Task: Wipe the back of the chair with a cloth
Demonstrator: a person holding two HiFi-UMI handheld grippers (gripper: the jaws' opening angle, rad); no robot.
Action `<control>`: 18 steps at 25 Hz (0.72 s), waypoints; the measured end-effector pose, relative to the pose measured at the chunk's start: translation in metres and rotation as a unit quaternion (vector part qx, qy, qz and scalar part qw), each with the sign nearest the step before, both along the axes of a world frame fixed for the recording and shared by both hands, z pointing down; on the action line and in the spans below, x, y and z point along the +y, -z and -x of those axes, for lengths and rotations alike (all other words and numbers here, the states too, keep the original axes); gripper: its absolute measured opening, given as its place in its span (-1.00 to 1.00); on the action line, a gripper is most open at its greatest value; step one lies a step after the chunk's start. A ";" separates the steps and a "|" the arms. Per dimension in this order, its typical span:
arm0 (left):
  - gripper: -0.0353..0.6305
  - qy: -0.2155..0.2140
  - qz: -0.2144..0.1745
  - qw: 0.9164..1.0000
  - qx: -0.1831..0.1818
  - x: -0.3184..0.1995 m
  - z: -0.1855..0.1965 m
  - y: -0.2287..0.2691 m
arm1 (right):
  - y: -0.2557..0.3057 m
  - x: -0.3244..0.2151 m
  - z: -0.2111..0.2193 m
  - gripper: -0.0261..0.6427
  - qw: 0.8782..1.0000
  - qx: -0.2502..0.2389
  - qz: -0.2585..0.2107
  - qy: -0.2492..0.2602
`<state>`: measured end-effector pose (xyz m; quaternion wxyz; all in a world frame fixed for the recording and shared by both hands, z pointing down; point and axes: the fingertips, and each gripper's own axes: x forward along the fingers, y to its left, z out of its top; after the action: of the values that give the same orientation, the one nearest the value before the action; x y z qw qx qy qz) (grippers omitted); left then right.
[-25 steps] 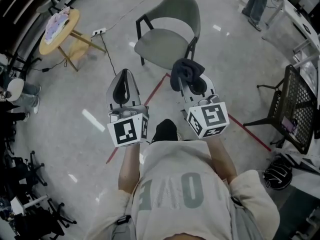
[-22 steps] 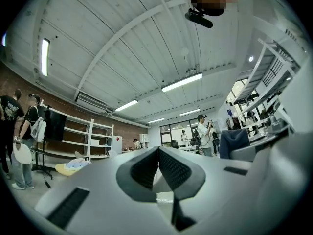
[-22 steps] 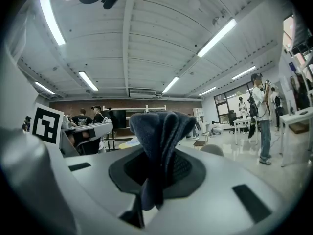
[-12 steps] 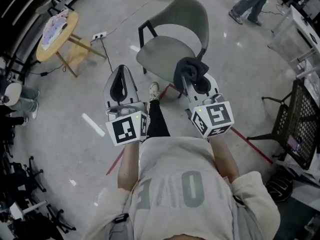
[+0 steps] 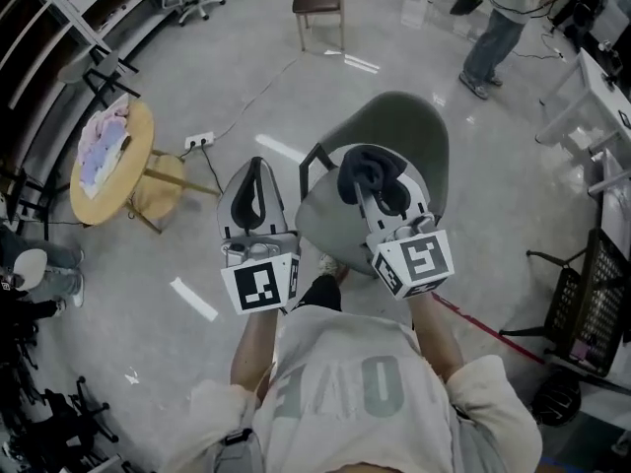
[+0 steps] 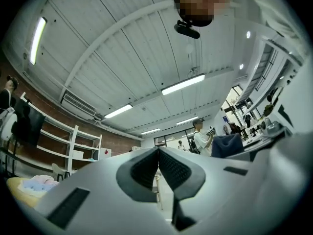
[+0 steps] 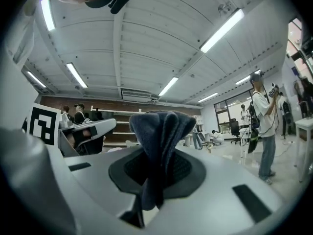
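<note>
A grey-green chair (image 5: 419,126) with black legs stands on the floor directly ahead, its curved back on the far side and its seat partly hidden by the grippers. My right gripper (image 5: 380,177) is shut on a dark blue cloth (image 5: 365,170), held up over the seat; the right gripper view shows the cloth (image 7: 159,146) bunched between the jaws and rising above them. My left gripper (image 5: 253,180) hovers to the left of the chair, shut with nothing in it; in the left gripper view (image 6: 158,166) its pads meet.
A round wooden side table (image 5: 108,161) with a pile of cloths stands at the left, a power strip (image 5: 198,141) and cable on the floor beside it. A brown stool (image 5: 317,6) is farther back. A person (image 5: 498,13) stands at the upper right near desks. A black mesh rack (image 5: 587,299) is at the right.
I have stepped closer to the chair: it now lies under both grippers, which point up more steeply. The cloth stays clamped in the right gripper.
</note>
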<state>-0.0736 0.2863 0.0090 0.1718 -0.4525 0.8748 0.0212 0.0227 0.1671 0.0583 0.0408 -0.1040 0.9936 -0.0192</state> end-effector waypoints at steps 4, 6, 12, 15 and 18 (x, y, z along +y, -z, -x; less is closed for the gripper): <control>-0.85 -0.026 0.011 1.000 0.009 -0.056 0.090 -0.007 | 0.000 -0.043 0.090 -0.75 1.000 0.012 -0.002 -0.016; -0.85 -0.041 0.018 0.999 0.011 -0.085 0.120 -0.011 | -0.001 -0.066 0.120 -0.75 0.999 0.017 -0.006 -0.028; -0.85 -0.080 0.023 0.996 0.025 -0.151 0.173 -0.016 | -0.014 -0.122 0.172 -0.75 0.997 0.035 0.008 -0.071; -0.85 -0.095 0.023 0.995 0.034 -0.171 0.176 -0.024 | -0.015 -0.135 0.175 -0.75 0.996 0.040 0.006 -0.080; -0.85 -0.110 0.025 0.993 0.047 -0.188 0.163 -0.031 | -0.014 -0.146 0.166 -0.75 0.995 0.042 -0.003 -0.090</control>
<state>-0.2365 0.0980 0.0396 0.1158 -0.5485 0.8271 0.0392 -0.1430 0.0208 0.0719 0.0006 -0.1932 0.9811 -0.0083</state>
